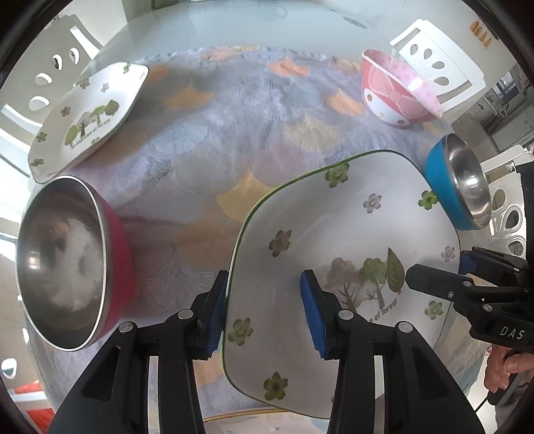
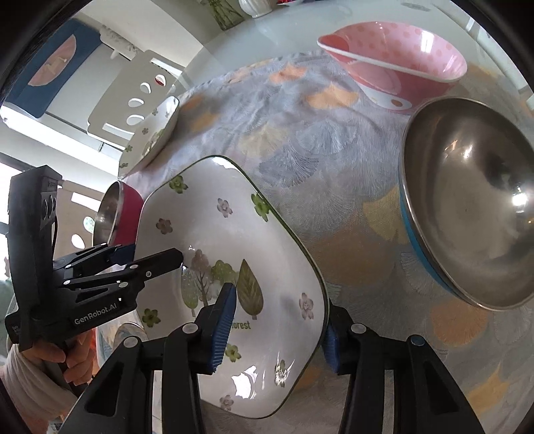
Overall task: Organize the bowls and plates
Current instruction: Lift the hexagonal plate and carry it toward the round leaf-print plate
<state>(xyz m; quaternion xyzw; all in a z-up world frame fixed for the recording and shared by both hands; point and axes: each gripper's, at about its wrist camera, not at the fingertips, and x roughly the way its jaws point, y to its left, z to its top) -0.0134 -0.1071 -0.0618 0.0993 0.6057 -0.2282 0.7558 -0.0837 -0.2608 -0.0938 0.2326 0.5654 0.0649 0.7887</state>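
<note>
Both tongs, left (image 1: 263, 310) and right (image 2: 277, 329), angled steeply downward, pinch the plate's (image 1: 333, 227) opposite rims.

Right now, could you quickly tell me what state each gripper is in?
Left gripper: shut on the plate's left rim.
Right gripper: shut on its right rim.

Bench (image 1: 187, 30) glossy white, covered by patterned cloth (image 1: 207, 140) with fan shapes in lilac, orange, grey. On cloth, relative to left tool (image 1: 263, 310): red steel-lined bowl (image 1: 66, 267) close left; small floral plate (image 1: 90, 113) far left; pink bowl (image 1: 397, 90) far right; blue steel-lined bowl (image 1: 457, 180) right.
</note>
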